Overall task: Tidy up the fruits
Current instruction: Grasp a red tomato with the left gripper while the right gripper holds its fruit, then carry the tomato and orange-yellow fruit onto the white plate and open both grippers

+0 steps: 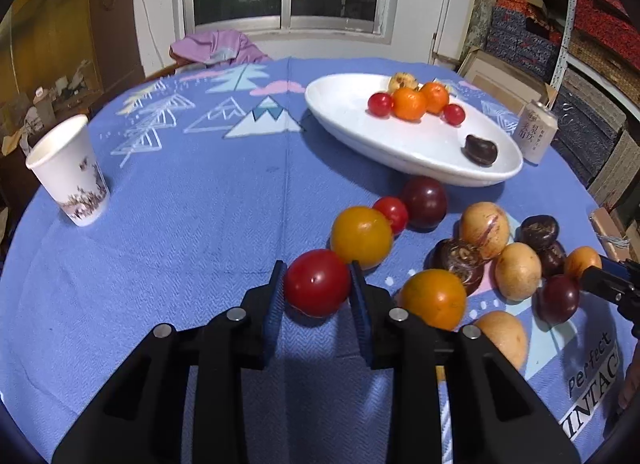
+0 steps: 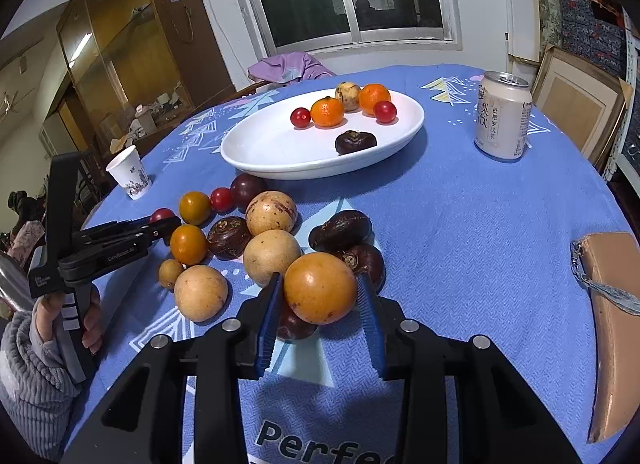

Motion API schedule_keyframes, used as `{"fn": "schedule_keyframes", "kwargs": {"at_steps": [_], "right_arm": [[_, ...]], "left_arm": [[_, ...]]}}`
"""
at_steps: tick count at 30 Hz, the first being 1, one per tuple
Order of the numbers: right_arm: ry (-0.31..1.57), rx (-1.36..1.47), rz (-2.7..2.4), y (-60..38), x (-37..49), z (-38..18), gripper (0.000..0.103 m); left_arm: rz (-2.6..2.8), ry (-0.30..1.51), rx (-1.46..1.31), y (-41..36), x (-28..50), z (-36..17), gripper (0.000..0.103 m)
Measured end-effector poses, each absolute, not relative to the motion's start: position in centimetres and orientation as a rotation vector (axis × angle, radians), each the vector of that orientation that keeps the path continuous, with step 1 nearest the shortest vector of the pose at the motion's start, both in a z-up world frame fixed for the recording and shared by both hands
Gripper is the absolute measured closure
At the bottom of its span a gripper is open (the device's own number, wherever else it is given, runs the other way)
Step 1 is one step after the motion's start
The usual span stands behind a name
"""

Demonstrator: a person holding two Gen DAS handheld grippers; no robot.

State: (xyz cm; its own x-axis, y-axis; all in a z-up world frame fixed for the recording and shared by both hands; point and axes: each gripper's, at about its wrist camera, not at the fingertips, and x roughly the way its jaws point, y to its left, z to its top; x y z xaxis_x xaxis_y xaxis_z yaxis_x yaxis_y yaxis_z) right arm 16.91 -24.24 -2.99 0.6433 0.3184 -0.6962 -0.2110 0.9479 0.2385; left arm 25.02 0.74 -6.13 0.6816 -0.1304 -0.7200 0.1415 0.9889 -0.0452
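A white oval plate [image 1: 348, 120] [image 2: 256, 152] at the back holds two oranges, two small red fruits, a yellowish fruit and a dark chestnut-like fruit. Several loose fruits lie on the blue cloth in front of it. My left gripper [image 1: 318, 284] is shut on a red tomato [image 1: 317, 283], low over the cloth; it also shows in the right wrist view [image 2: 160, 224]. My right gripper [image 2: 320, 296] is shut on an orange fruit [image 2: 320, 287], just above a dark plum [image 2: 294, 326]. Its tip shows at the right edge of the left wrist view [image 1: 608, 284].
A paper cup [image 1: 70, 170] [image 2: 128, 172] stands at the left. A drink can [image 2: 502, 116] [image 1: 536, 130] stands right of the plate. A tan pouch [image 2: 612, 328] lies at the table's right edge. A purple garment [image 1: 216, 46] hangs on a chair behind.
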Motion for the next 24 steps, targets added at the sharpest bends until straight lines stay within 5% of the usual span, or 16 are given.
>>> {"fn": "schedule_keyframes", "kwargs": {"at_steps": [14,24], "right_arm": [[0.592,0.214,0.345,-24.6,22.8,9.5,0.065],[0.865,0.173,0.293,-21.7,34.1,-1.0,0.065]], "left_arm": [[-0.228,0.597,0.025,-3.8,26.2,6.6,0.073],[-0.193,0.786,0.028,-6.3,35.3,-1.3,0.073]]}}
